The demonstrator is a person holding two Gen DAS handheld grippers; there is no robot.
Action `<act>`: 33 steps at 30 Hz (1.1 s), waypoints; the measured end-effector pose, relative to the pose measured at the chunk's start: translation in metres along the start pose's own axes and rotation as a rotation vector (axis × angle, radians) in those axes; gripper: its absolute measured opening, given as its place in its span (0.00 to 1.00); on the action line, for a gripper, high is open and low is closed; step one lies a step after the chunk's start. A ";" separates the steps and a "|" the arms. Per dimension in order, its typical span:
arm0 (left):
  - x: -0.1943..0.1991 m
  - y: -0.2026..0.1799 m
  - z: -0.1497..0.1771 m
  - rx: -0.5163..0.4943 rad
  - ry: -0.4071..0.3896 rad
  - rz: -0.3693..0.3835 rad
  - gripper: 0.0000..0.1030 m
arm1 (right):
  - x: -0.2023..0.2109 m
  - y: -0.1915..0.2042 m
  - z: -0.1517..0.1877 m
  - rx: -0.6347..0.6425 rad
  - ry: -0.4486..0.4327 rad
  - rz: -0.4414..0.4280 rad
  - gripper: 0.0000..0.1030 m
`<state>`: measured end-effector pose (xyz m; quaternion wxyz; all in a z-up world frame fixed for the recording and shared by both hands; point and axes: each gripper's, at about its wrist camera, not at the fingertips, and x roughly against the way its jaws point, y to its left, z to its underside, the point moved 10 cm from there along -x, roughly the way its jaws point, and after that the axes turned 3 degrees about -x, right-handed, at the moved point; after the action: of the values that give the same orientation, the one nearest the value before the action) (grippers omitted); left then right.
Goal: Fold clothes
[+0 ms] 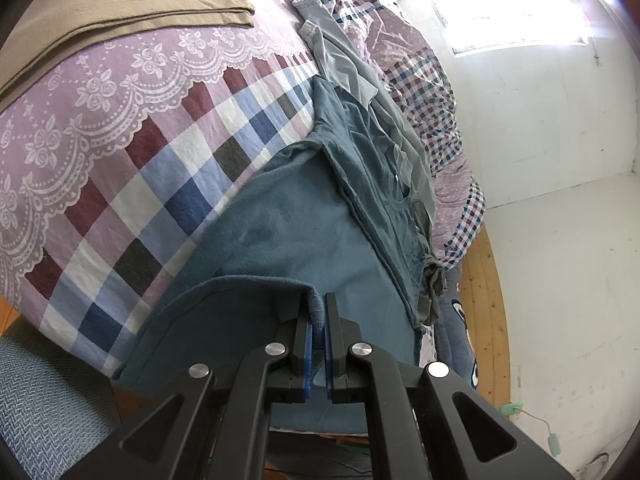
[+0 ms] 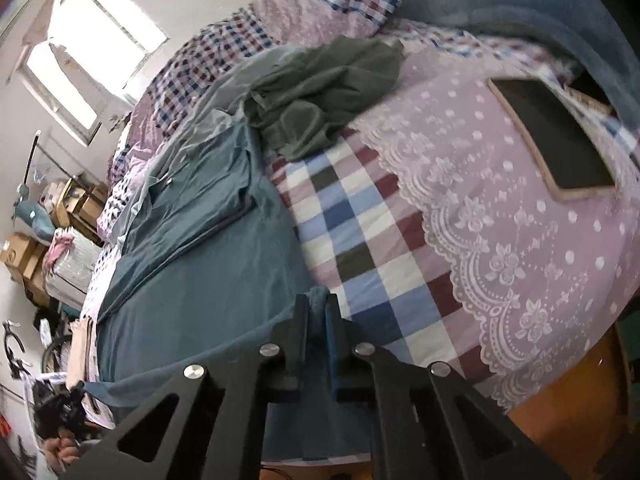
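A teal, soft cotton garment (image 1: 280,216) lies spread across the near edge of the bed, over a lilac bedspread with white lace print and a blue, maroon and white check band (image 1: 132,128). The left claw (image 1: 318,312) has its two blue-padded fingers pressed together on a bunched fold of the teal garment's hem, lifting that corner slightly so the edge curls back toward the camera. The right claw (image 2: 318,308) is likewise pinching a small gather of the same teal garment (image 2: 208,264) at its other near corner, right where the cloth meets the checked band of the bedspread (image 2: 400,240).

Farther up the bed, the upper part of the teal garment is creased and doubled over itself. Against it lies a crumpled grey-green garment (image 2: 320,96), and beside that a paler grey-blue one (image 1: 340,60), both unfolded. A tan cloth, folded flat in neat layers (image 1: 120,4), sits well apart from them on the lilac spread in the left view. In the right view a dark rectangular tablet with a pale rim (image 2: 556,140) rests on the spread, near a blue fleece blanket (image 2: 560,12). A bright window (image 2: 92,52) lights the white wall beyond the bed.
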<state>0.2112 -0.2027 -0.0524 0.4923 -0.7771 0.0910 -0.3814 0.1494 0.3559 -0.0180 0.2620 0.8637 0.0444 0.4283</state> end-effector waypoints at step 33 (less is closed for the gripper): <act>0.063 -0.062 -0.039 -0.006 -0.064 0.203 0.02 | 0.095 0.068 -0.031 -0.126 -0.074 -0.210 0.05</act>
<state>0.2133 -0.2317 0.0403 0.5288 -0.7771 0.1545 -0.3044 0.1749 0.3389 0.0991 0.3606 0.8513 0.0980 0.3683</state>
